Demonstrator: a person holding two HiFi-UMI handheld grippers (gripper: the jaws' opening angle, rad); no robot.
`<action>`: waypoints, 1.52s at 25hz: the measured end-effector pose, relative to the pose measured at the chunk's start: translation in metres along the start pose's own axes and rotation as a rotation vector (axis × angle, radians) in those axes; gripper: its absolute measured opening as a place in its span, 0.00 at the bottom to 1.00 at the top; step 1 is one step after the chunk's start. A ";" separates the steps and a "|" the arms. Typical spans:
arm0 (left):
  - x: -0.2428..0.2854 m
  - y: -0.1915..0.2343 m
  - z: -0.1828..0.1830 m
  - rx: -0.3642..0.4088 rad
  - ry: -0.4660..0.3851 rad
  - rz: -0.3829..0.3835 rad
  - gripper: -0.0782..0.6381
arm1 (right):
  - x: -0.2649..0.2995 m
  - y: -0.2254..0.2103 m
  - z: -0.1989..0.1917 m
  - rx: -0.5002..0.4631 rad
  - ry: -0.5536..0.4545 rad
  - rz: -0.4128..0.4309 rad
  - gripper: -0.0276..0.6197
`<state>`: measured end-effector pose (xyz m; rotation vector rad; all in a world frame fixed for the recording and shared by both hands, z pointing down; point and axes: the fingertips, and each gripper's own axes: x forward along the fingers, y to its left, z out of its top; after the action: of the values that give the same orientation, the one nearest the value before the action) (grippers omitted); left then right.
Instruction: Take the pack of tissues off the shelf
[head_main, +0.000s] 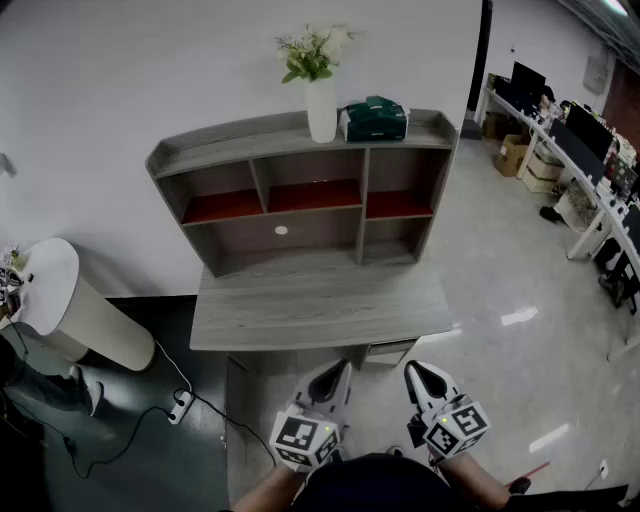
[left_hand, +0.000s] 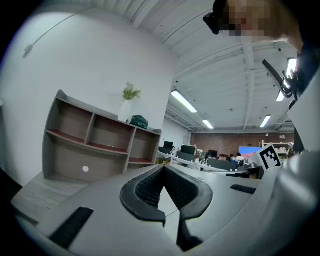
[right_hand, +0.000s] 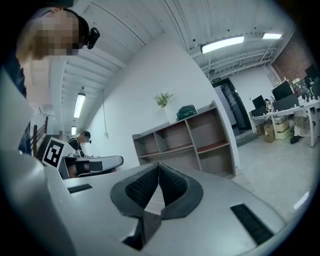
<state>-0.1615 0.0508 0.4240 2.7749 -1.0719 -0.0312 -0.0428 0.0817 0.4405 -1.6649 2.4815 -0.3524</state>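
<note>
A dark green pack of tissues (head_main: 375, 120) lies on the top board of the grey wooden shelf (head_main: 300, 140), right of a white vase with flowers (head_main: 322, 105). Both grippers hover low in front of the desk, well short of the shelf. My left gripper (head_main: 338, 368) is shut, its tips touching with nothing between them. My right gripper (head_main: 418, 368) is shut and empty too. The left gripper view has the pack (left_hand: 139, 121) far off beyond the closed jaws of the left gripper (left_hand: 163, 167). In the right gripper view the pack (right_hand: 186, 112) lies beyond the right gripper (right_hand: 158, 165).
The shelf stands on a grey desk (head_main: 320, 315) against a white wall; its compartments hold nothing. A white round stool (head_main: 60, 300) and a power strip with cable (head_main: 180, 405) sit at the left. Office desks with monitors (head_main: 580, 150) line the right.
</note>
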 end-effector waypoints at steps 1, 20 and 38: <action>0.002 -0.010 -0.002 -0.009 0.005 -0.001 0.13 | -0.009 -0.004 0.002 0.000 0.002 -0.001 0.06; 0.022 -0.111 -0.007 0.045 0.022 0.028 0.13 | -0.080 -0.043 0.014 0.035 0.006 0.080 0.06; 0.037 -0.160 -0.036 0.038 0.085 0.113 0.13 | -0.115 -0.072 0.002 0.081 0.037 0.175 0.06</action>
<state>-0.0248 0.1480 0.4350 2.7163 -1.2177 0.1221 0.0657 0.1619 0.4554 -1.4115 2.5777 -0.4600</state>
